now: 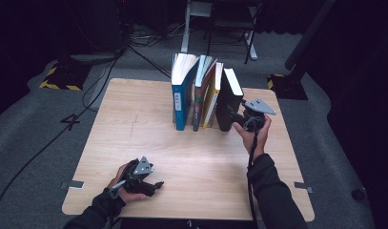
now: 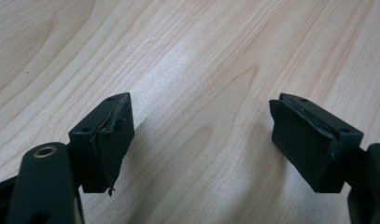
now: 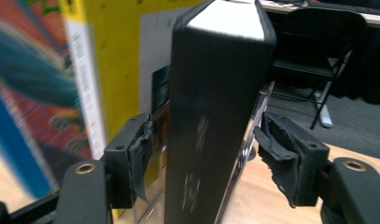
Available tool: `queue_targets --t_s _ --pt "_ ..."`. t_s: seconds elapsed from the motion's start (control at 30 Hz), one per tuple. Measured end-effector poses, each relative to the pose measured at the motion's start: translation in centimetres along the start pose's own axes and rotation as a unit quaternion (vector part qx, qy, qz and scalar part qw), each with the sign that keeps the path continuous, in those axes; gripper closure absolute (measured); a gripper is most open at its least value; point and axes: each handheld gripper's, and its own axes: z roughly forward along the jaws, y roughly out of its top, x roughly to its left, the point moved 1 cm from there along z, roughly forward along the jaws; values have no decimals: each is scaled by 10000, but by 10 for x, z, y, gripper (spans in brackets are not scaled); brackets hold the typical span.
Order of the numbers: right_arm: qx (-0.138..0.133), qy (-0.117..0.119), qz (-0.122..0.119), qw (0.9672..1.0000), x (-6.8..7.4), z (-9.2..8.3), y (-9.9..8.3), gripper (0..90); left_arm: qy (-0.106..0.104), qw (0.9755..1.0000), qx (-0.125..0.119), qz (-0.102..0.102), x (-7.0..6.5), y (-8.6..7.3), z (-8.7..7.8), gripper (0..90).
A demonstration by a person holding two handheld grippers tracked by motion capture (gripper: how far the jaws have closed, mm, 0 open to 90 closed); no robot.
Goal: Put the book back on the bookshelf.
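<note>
The left gripper (image 1: 156,185) rests low on the near left of the table (image 1: 134,143), its jaws spread wide with only bare wood between them. Further right, four books stand in a row at the far middle: a blue book (image 1: 182,95), a red one, a yellow book (image 3: 108,56), then the black book (image 1: 228,98) at the right end. The right gripper (image 3: 201,158) straddles the black book's spine; its fingers (image 3: 136,154) stand just off either cover, apparently not pressing.
</note>
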Motion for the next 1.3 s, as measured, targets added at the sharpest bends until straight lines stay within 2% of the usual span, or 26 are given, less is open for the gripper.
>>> queue_targets --t_s 0.07,0.1,0.13,0.2,0.3,0.33,0.4,0.47,0.5,0.6,0.83,1.07,1.3 --pt "-12 -5 -81 10000 -1 -6 -7 445 1 10000 1 -1 0 0 0 213" --pt "-9 71 -101 9999 -2 -8 -12 484 1 10000 -2 -2 0 0 0 213" --pt "74 151 -110 9998 -2 -8 -17 486 1 10000 -2 -5 0 0 0 212" --pt "233 137 -210 9994 -1 -7 -28 521 0 10000 -1 -4 0 0 0 212" --pt "374 125 -192 9990 -2 -2 -39 549 1 10000 -1 -6 0 0 0 212" --pt "511 148 -162 9985 -4 3 -45 579 -1 10000 -1 -7 0 0 0 212" --pt "551 167 -179 9982 -2 7 -49 586 -5 10000 1 -2 0 0 0 211" --pt "636 173 -315 9973 0 11 -53 599 -7 10000 5 2 0 0 0 211" --pt "598 137 -338 9975 1 12 -55 601 -6 10000 2 0 0 0 0 211" --pt "586 118 -324 9977 3 15 -56 632 -6 10000 2 1 0 0 0 211" --pt "605 210 -333 9974 6 23 -54 607 -26 10000 -1 20 1 0 0 210" --pt "610 120 -149 9980 6 33 -50 600 -27 10000 -1 21 1 0 0 210" --pt "710 85 -224 9972 6 37 -47 590 -28 10000 0 20 1 0 0 210"
